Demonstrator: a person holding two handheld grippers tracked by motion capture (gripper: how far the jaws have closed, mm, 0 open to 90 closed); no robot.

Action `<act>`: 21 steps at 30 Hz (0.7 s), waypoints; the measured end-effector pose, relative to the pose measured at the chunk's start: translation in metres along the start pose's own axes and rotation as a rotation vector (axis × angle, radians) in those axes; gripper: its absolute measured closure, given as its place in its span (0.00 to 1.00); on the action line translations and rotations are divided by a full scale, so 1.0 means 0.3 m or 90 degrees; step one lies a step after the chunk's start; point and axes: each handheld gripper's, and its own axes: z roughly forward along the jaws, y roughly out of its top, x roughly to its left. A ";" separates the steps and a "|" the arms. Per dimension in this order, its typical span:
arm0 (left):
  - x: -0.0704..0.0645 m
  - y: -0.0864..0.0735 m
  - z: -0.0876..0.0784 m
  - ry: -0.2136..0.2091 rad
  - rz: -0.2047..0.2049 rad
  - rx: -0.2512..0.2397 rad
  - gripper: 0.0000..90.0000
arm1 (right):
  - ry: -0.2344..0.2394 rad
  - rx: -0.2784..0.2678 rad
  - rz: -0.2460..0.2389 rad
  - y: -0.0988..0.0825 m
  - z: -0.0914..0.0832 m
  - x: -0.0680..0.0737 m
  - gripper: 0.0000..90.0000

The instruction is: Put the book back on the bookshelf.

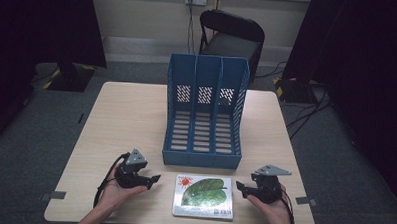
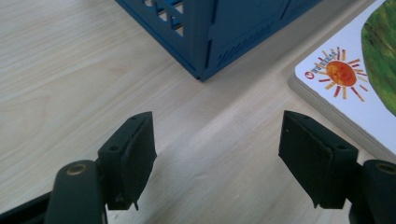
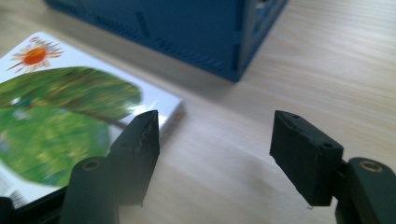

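Note:
A thick white book (image 1: 203, 196) with a green leaf and an orange sun on its cover lies flat near the table's front edge. Just behind it stands a blue three-slot file rack (image 1: 206, 112), open towards me. My left gripper (image 1: 155, 179) hovers just left of the book, open, pointing at it. In the left gripper view, my left gripper (image 2: 217, 135) has bare table between its jaws, with the book (image 2: 345, 88) to the right. My right gripper (image 1: 240, 186) is just right of the book, also open. In the right gripper view, my right gripper (image 3: 215, 135) holds nothing, and the book (image 3: 60, 116) lies at the left.
The pale wooden table (image 1: 131, 119) has free surface left and right of the rack. The rack's front corner (image 2: 205, 70) stands close ahead of the left gripper, and another corner (image 3: 233, 70) ahead of the right. A black folding chair (image 1: 231, 35) stands beyond the table.

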 end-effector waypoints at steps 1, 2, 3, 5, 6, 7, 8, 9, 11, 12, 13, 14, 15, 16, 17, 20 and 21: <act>0.000 0.000 0.000 0.000 0.000 0.000 0.30 | 0.000 0.000 0.000 0.000 0.000 0.000 0.36; -0.004 0.001 0.004 -0.002 0.002 0.001 0.30 | 0.013 0.006 -0.018 -0.001 0.002 0.024 0.35; -0.009 0.002 0.010 -0.003 0.005 0.003 0.30 | 0.013 0.006 -0.018 -0.001 0.002 0.024 0.35; -0.023 0.003 0.023 -0.009 0.010 0.012 0.29 | 0.030 0.016 -0.034 -0.002 0.012 0.045 0.35; -0.025 0.004 0.024 -0.009 0.014 0.013 0.29 | 0.033 0.018 -0.043 -0.003 0.014 0.053 0.35; -0.029 0.006 0.027 -0.012 0.014 0.013 0.29 | 0.036 0.018 -0.046 -0.004 0.014 0.056 0.35; -0.033 0.007 0.029 -0.016 0.014 0.015 0.29 | 0.038 0.021 -0.050 -0.006 0.015 0.063 0.35; -0.038 0.008 0.032 -0.021 0.015 0.016 0.29 | 0.042 0.022 -0.051 -0.008 0.014 0.067 0.35; -0.055 0.007 0.036 -0.032 0.017 0.019 0.29 | 0.054 0.025 -0.057 -0.011 0.014 0.079 0.34; -0.055 0.007 0.036 -0.032 0.017 0.019 0.30 | 0.059 0.026 -0.060 -0.013 0.014 0.088 0.34; -0.078 0.008 0.035 -0.049 0.024 0.010 0.30 | 0.067 0.031 -0.066 -0.015 0.015 0.098 0.34; -0.085 0.009 0.035 -0.055 0.023 0.010 0.31 | 0.071 0.032 -0.069 -0.017 0.015 0.107 0.33; -0.092 0.011 0.036 -0.059 0.027 0.008 0.33 | 0.076 0.034 -0.070 -0.020 0.015 0.113 0.33; -0.092 0.011 0.036 -0.059 0.027 0.008 0.35 | 0.076 0.034 -0.070 -0.020 0.015 0.113 0.33; -0.102 0.015 0.038 -0.068 0.028 0.004 0.36 | 0.082 0.051 -0.076 -0.030 0.017 0.136 0.26; -0.103 0.017 0.037 -0.080 0.020 0.010 0.37 | 0.088 0.060 -0.092 -0.037 0.016 0.154 0.26; -0.103 0.017 0.037 -0.082 0.016 0.010 0.38 | 0.087 0.060 -0.092 -0.036 0.017 0.154 0.25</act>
